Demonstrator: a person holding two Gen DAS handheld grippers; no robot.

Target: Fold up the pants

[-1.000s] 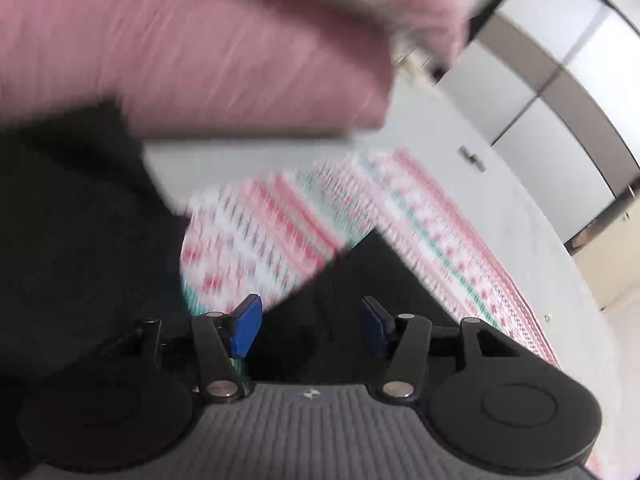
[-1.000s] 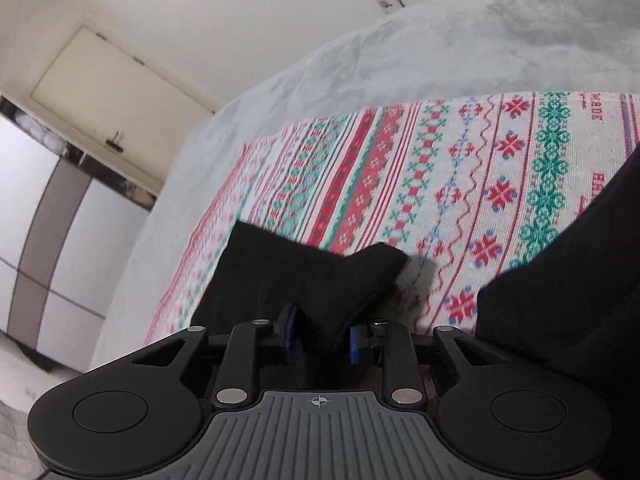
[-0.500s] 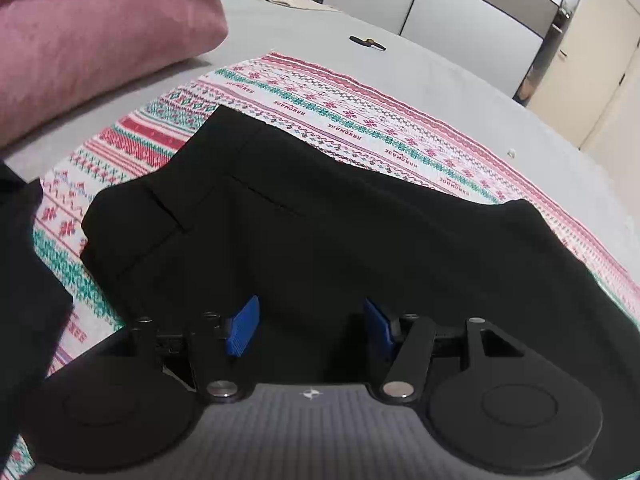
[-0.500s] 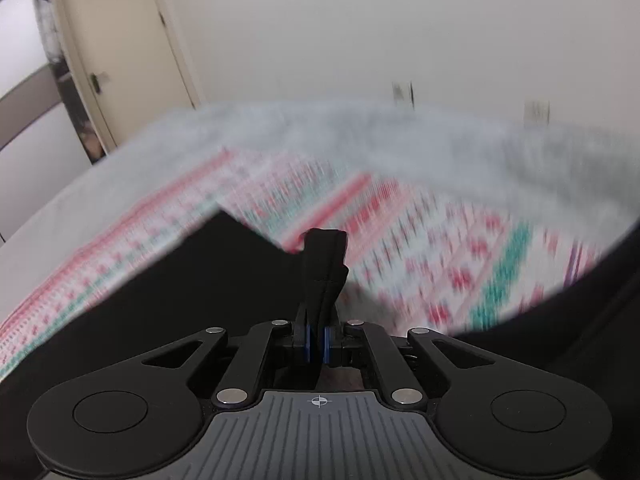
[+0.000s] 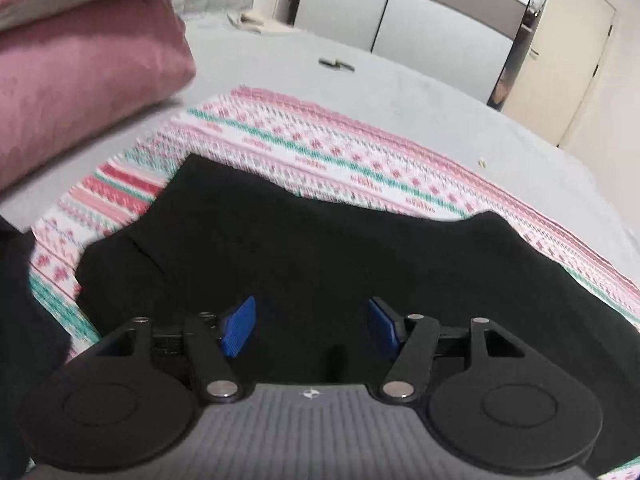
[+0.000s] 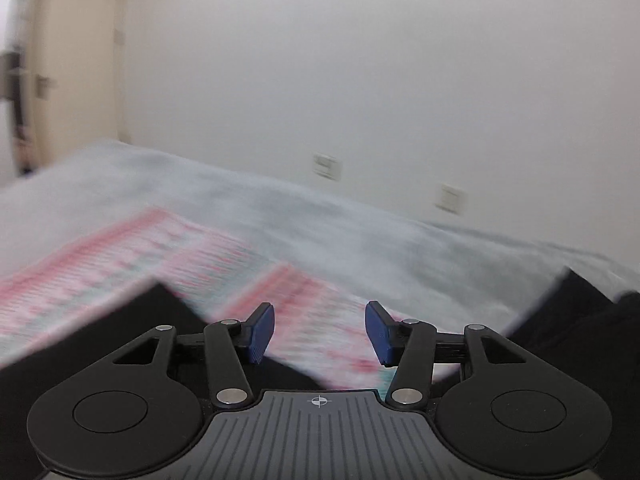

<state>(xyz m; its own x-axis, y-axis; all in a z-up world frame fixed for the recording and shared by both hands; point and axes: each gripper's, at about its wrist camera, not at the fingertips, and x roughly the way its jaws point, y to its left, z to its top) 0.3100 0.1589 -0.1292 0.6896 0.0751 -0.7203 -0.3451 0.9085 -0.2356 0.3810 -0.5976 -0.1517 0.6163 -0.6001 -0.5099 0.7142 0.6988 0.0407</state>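
Note:
The black pants (image 5: 320, 248) lie spread on a red, green and white patterned cloth (image 5: 320, 152) on the bed. My left gripper (image 5: 311, 326) is open and empty, hovering just over the near part of the pants. My right gripper (image 6: 319, 330) is open and empty, above the patterned cloth (image 6: 312, 304). In the blurred right wrist view a black corner of the pants (image 6: 120, 320) lies at lower left and more black fabric (image 6: 580, 320) at right.
A pink pillow (image 5: 80, 88) lies at the left on the grey bed cover (image 5: 360, 88). Wardrobe doors (image 5: 420, 12) and a cream door (image 5: 568, 52) stand beyond the bed. A white wall (image 6: 360, 80) with sockets (image 6: 327, 165) faces the right gripper.
My right gripper held a fold of black fabric, then opened and let it go, swinging up toward the wall. My left gripper stayed open and shifted slightly over the pants.

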